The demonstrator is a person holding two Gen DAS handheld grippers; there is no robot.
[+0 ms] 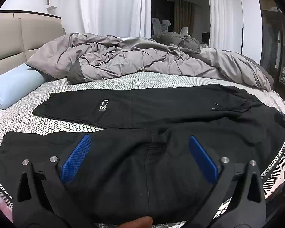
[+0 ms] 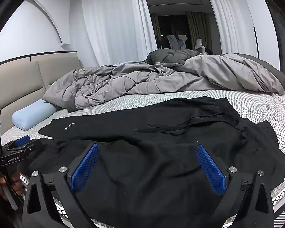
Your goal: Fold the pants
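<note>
**Black pants spread flat, both tongs wide**

On the bed [image 1: 123,79], black pants [image 1: 161,110] lie unfolded, legs toward a blue pillow [image 1: 11,89], waistband at the opposite end. Left tongs [image 1: 139,157] and right tongs [image 2: 148,163] hover over the near leg, blue pads spread wide, gripping nothing. Behind lies a rumpled grey duvet [image 1: 123,57].
</note>
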